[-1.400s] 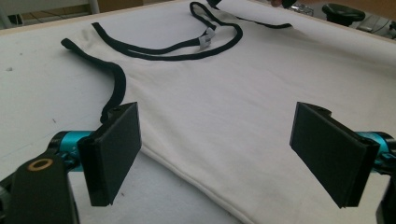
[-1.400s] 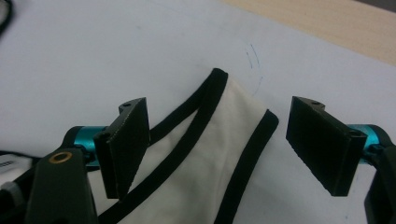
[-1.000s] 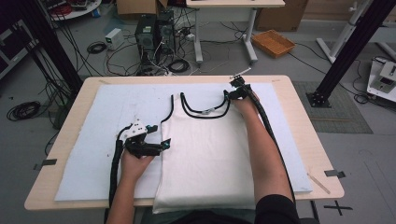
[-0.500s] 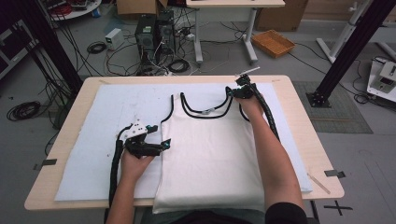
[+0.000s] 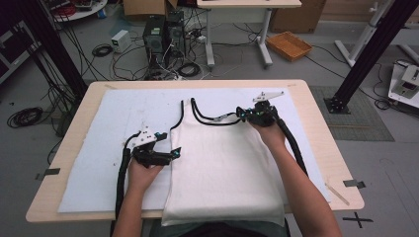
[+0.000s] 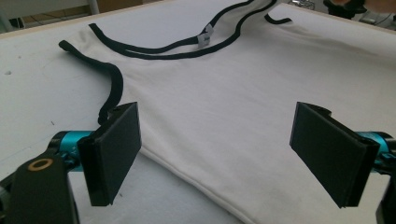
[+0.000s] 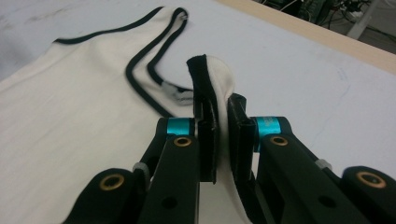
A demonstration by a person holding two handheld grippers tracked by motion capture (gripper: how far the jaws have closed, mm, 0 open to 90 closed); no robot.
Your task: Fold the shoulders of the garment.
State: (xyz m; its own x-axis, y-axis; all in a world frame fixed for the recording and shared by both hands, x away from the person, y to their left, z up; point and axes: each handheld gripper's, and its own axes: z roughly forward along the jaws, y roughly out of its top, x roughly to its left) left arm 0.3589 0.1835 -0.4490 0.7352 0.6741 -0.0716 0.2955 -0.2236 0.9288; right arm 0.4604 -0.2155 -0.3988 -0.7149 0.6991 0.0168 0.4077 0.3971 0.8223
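Right tongs pinch the white tank top's black-trimmed shoulder strap; left tongs spread wide over its side edge on the bench.

Soft cloth lying on matt felt over pale wood

The tank top is showing as cream knit cloth with black ribbed trim; the mat is looking matt, faintly fuzzy white; the table edge is showing smooth light wood; the right gripper is presenting matt black plastic with glossy teal metal.

Your tank top lies on the mat covering the table, left gripper beside its left edge, right gripper at its far right strap
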